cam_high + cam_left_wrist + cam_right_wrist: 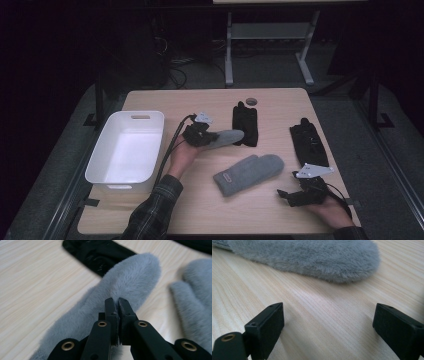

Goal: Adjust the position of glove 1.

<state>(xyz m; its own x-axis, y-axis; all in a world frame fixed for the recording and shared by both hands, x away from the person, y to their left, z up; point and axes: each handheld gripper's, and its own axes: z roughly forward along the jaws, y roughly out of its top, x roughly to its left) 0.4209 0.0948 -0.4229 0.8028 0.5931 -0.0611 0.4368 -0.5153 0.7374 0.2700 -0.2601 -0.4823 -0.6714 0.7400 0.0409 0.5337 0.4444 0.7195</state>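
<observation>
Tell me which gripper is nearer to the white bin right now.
Left. The left gripper, shut on a grey mitten, sits just right of the white bin. The right gripper rests open near the table's right front corner, far across from the bin.

I take this for a lab or office workroom. My light wood-topped table (280, 102) stands on grey carpet (345, 125), a second desk's pale metal frame (229, 50) rises behind it, and loose cables (175, 70) lie on the floor in the dark surroundings.
</observation>
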